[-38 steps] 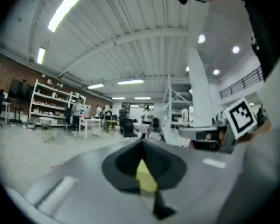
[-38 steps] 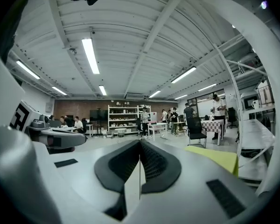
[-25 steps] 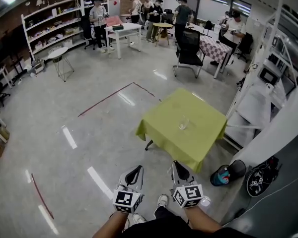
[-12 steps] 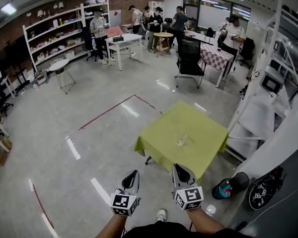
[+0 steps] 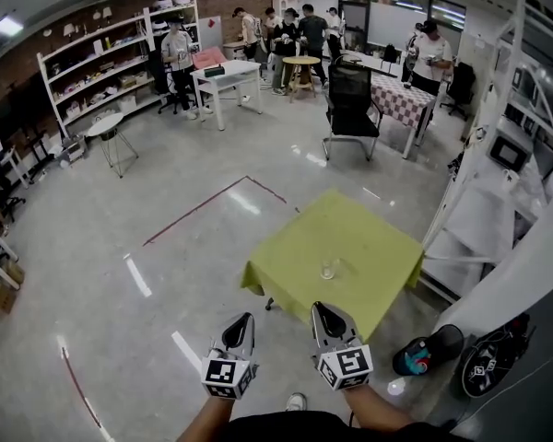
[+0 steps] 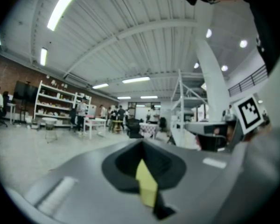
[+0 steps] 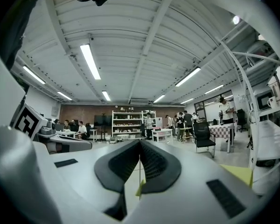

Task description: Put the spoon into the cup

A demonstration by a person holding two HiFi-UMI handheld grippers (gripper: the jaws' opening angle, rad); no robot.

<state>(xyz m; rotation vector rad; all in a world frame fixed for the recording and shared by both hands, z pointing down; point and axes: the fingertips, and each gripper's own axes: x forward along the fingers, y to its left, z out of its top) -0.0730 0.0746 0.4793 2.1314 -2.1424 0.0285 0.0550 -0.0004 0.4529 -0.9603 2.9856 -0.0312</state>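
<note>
The left claw (image 5: 244, 320) and right claw (image 5: 319, 310) are pale grey tapering shells with black ribbed pads (image 7: 154, 164). Each carries a white cube (image 5: 225, 374) bearing black square markers. The person wears dark clothing (image 5: 295, 426) and a light shoe (image 5: 297, 401).

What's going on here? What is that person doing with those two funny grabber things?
A person stands a little way back from a table with a yellow-green cloth, holding a gripper in each hand. The left gripper and the right gripper are both shut and hold nothing. A clear cup stands on the table. I can't make out a spoon from this far away. Neither gripper is near the cup yet.
</note>
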